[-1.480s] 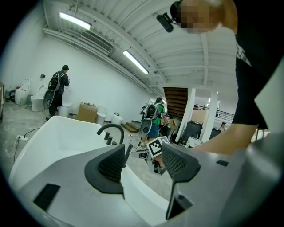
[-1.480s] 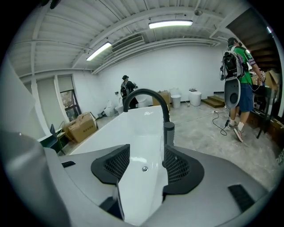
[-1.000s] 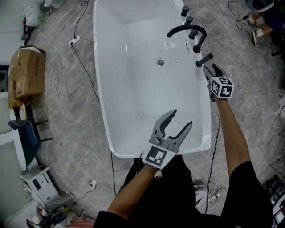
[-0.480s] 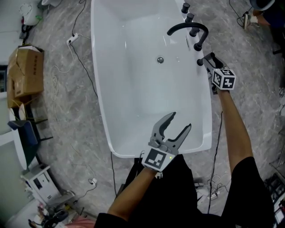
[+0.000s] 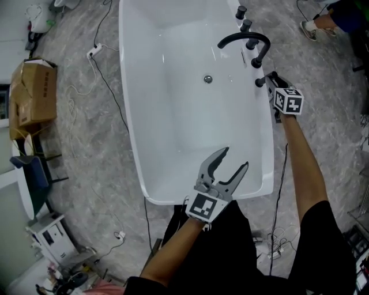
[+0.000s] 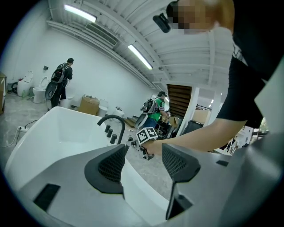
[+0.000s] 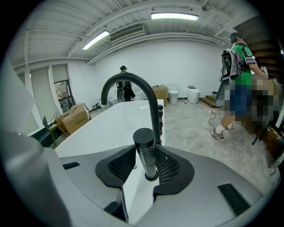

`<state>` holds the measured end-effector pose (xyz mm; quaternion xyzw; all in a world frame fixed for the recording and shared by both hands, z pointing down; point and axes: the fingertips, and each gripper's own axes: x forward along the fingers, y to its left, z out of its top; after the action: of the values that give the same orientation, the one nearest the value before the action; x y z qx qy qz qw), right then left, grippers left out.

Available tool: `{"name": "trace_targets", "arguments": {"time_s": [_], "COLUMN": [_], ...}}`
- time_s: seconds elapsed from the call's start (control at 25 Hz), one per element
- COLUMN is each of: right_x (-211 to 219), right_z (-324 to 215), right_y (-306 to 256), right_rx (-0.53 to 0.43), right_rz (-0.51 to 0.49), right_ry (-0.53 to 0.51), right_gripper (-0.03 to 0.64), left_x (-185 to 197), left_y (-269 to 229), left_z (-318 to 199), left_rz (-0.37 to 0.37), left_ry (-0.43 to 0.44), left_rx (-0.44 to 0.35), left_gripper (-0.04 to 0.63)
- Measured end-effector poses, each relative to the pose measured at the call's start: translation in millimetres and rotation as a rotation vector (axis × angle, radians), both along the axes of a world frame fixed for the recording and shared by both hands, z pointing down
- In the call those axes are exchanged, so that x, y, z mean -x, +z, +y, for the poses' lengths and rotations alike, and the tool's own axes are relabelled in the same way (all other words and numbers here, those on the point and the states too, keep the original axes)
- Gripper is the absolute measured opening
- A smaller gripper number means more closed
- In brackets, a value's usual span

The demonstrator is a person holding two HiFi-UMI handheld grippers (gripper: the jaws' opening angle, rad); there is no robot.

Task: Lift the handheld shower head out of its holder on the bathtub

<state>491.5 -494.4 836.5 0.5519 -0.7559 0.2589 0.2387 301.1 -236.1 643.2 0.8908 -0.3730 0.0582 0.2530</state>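
The handheld shower head [image 7: 145, 153] stands upright in its holder [image 7: 151, 176] on the right-hand rim of the white bathtub [image 5: 131, 132]. It is a black cylinder with a flat cap and a ribbed grip. In the head view it shows as a short dark stub [image 5: 260, 81] on that rim, just on the near side of the arched black faucet spout [image 5: 242, 37].

The right gripper [image 5: 270, 80] reaches in from outside the tub's right edge. In the right gripper view its jaws are closing around the shower head's ribbed grip. One textured pad [image 7: 122, 165] lies against each side of it, below the cap. The spout [image 7: 133, 82] curves up directly behind, with the tub's basin [image 7: 111, 124] stretching away to the left.

The left gripper [image 5: 233, 158] hangs over the tub's near end, close to the near right corner of the rim. Its jaws are spread wide and nothing is between them. The left gripper view looks through the gap along the right rim toward the far-off marker cube [image 6: 146, 134] of the other gripper.

Two black knobs [image 5: 240, 11] sit on the rim beyond the spout, and a round drain [image 5: 207, 79] lies in the basin floor. A cardboard box [image 5: 34, 92] rests on the grey marbled floor [image 5: 86, 150] off the tub's left side.
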Motion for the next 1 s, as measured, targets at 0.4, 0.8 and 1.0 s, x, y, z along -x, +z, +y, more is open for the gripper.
{"name": "trace_targets", "arguments": {"time_s": [0.4, 0.8, 1.0], "right_x": [19, 13, 20], "right_z": [3, 9, 14], "right_y": [-4, -59, -109], "right_rx": [0.033, 0.019, -0.011], "right_rz": [0.074, 0.063, 0.078], "right_ry": [-0.132, -0.112, -0.144], "right_gripper": [0.126, 0.124, 0.123], "left_x": [7, 30, 38], "left_y": [-23, -54, -81], "left_z": [-6, 4, 13], "left_rz": [0.02, 0.047, 0.053], "left_ry": [-0.008, -0.059, -0.062], "left_rx": [-0.016, -0.031, -0.056], "left_gripper": [0.241, 0.241, 0.241]}}
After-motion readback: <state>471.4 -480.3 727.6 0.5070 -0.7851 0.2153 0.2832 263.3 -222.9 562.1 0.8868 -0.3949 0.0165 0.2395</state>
